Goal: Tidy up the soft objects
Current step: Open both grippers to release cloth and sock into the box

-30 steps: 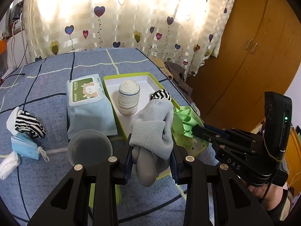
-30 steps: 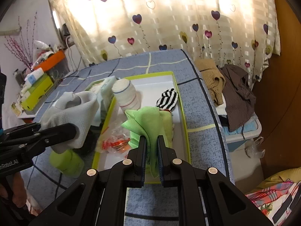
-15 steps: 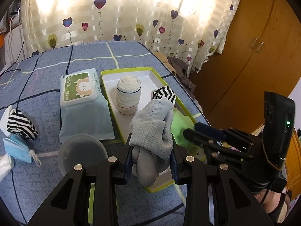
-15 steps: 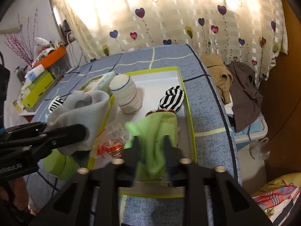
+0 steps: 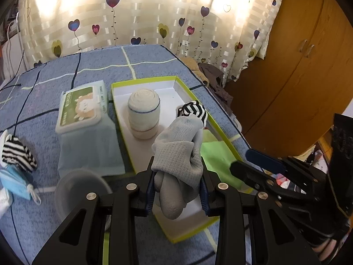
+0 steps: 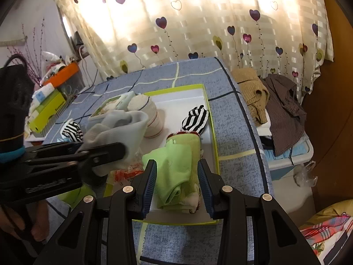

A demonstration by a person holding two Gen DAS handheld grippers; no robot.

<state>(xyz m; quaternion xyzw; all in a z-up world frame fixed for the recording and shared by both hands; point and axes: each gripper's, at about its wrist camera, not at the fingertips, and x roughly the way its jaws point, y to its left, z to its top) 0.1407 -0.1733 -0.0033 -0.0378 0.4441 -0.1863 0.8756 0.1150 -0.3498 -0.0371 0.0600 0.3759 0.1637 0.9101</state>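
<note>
Since the frame a second ago, when my right gripper (image 6: 177, 183) was pinched tight on the green cloth (image 6: 176, 172), its jaws have spread wide and the cloth has dropped out of them. It now lies flat in the near right part of the white tray (image 6: 183, 101), between the parted fingers but gripped by neither; I cannot tell whether the pads brush its folds. The cloth is a loosely folded light-green bundle with a red-trimmed edge at its far end, just short of the striped sock (image 6: 195, 118) by the tray's right wall.

My left gripper (image 5: 178, 190) is clenched on the grey sock (image 5: 178, 156), a bunched, ribbed roll that bulges above and hangs below the pads, held over the tray's near end. Compared with before, the left view has swung forward, so the tray (image 5: 167, 84) sits more centrally. The rolled cream sock (image 5: 143, 112) stands upright in the tray's left half. A wipes pack (image 5: 81, 108) lies on the bedspread just beside the tray's left wall, and a second striped sock (image 5: 16, 152) rests near the bed's left edge.
</note>
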